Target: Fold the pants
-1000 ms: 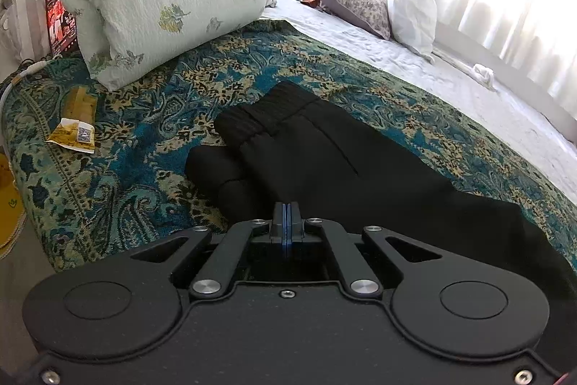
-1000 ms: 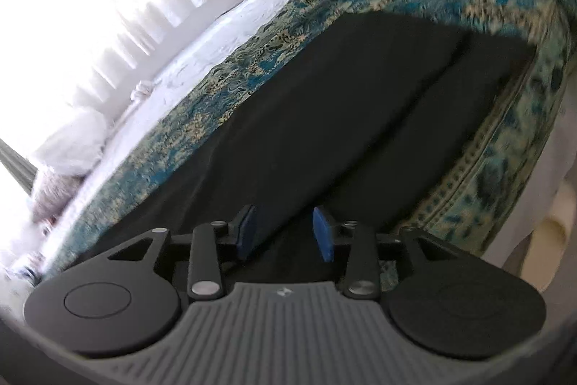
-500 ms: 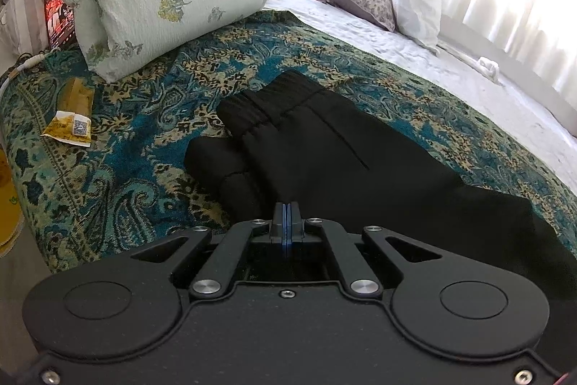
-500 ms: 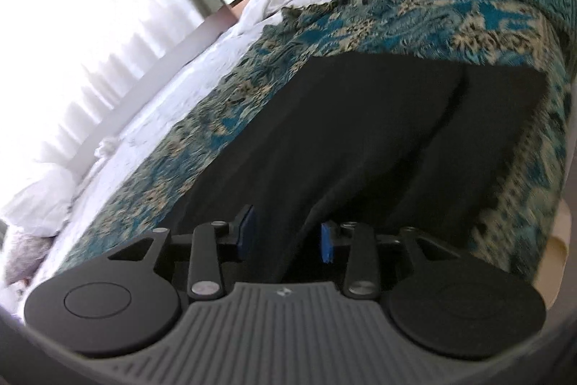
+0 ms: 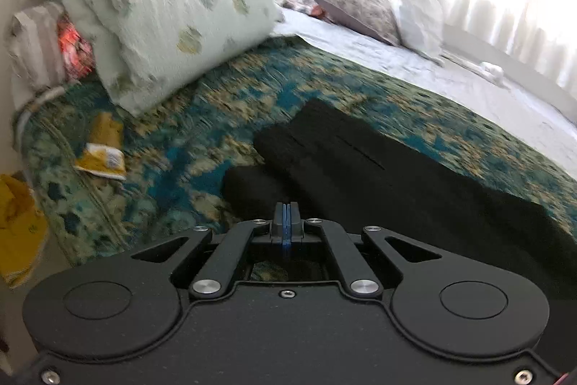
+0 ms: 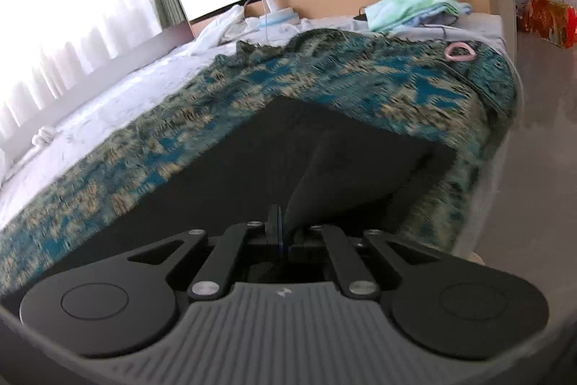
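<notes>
Teal paisley bedspread (image 5: 202, 118) across mid-frame, black pants (image 5: 378, 175) flat on it lower centre, pale floral pillow (image 5: 162, 17) upper left. Left gripper (image 5: 286, 226) pressed together at the waistband end, grip on cloth unclear. Right gripper (image 6: 279, 226) clamped on a raised fold of pants (image 6: 324, 175).

No legible text; yellow packet (image 5: 102, 157) label blurred, unreadable

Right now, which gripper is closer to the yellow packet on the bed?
Left. The left gripper is shut above the pants' waist end, with the yellow packet lying nearby on the blanket. The right gripper pinches the pants' other end; no packet shows there.
</notes>
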